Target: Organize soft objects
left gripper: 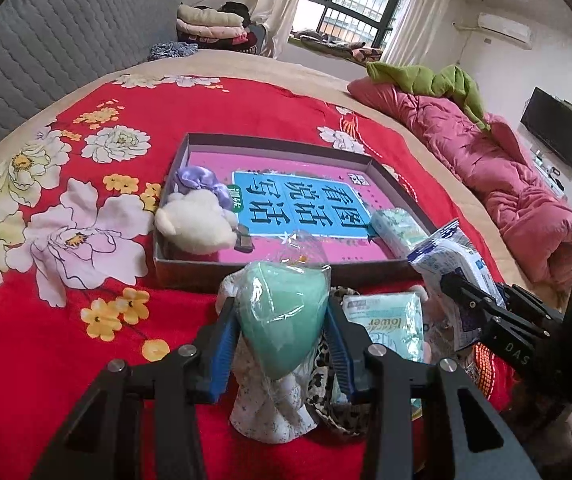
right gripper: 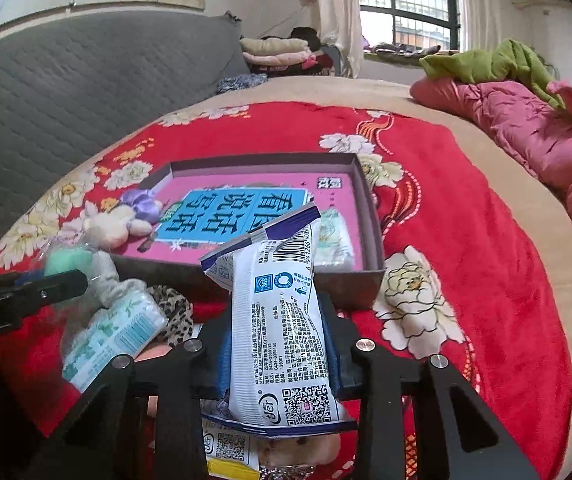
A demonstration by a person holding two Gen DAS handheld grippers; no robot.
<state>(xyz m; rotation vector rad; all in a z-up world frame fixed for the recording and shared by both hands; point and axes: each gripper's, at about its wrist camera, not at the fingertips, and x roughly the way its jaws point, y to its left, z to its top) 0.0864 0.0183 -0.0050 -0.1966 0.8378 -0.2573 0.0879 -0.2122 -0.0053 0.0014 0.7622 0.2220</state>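
My left gripper (left gripper: 282, 312) is shut on a green sponge wrapped in clear plastic (left gripper: 282, 312) and holds it just in front of the shallow cardboard box (left gripper: 278, 270). My right gripper (right gripper: 278, 320) is shut on a white and blue tissue packet (right gripper: 282, 332), upright, in front of the box's near wall (right gripper: 350, 284); the packet also shows in the left wrist view (left gripper: 452, 256). In the box lie a white plush toy (left gripper: 196, 220), a purple scrunchie (left gripper: 198, 178) and a green tissue pack (left gripper: 400, 226) on a pink book.
On the red flowered blanket (left gripper: 86, 200) before the box lie a green tissue pack (left gripper: 386, 324), a leopard-print cloth (left gripper: 326, 392) and a floral cloth (left gripper: 270, 412). A pink quilt (left gripper: 486, 160) lies along the right. A grey headboard (left gripper: 66, 40) stands at the left.
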